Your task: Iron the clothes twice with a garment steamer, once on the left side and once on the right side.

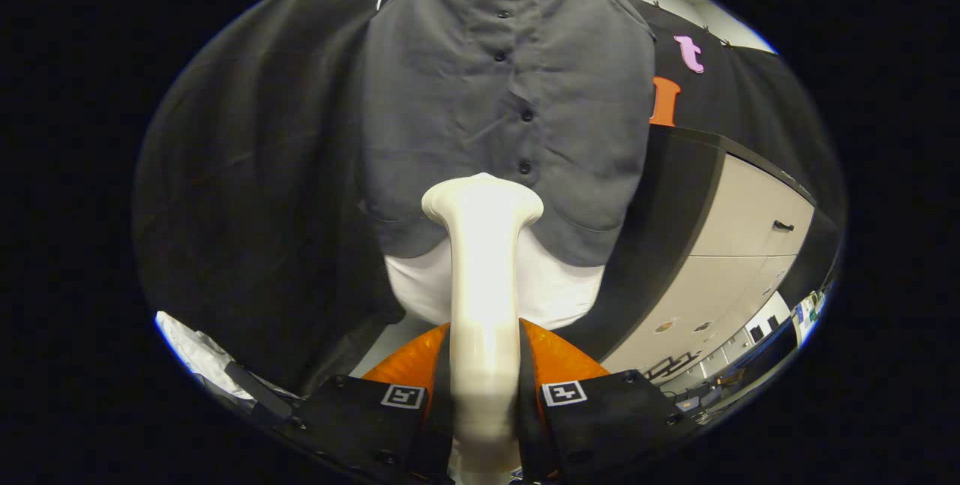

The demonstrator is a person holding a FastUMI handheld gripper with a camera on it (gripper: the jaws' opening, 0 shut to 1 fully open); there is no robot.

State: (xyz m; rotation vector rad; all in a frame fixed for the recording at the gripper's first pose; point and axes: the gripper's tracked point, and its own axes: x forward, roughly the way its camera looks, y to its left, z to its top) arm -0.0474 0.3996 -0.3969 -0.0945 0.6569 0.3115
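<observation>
Our claw (484,395) grips the steamer (482,260) by its handle, head low before the hanging grey shirt (510,95); drifting along the button line, we risk blurring left and right passes

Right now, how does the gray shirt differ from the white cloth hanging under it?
The gray shirt is dark, with a collar and a row of buttons down its front; the white cloth is plain and pale. The shirt shows from hanger to hem, while the white cloth peeks out below that hem, behind the steamer held between the gripper fingers. Both hang ahead of the steamer.
</observation>
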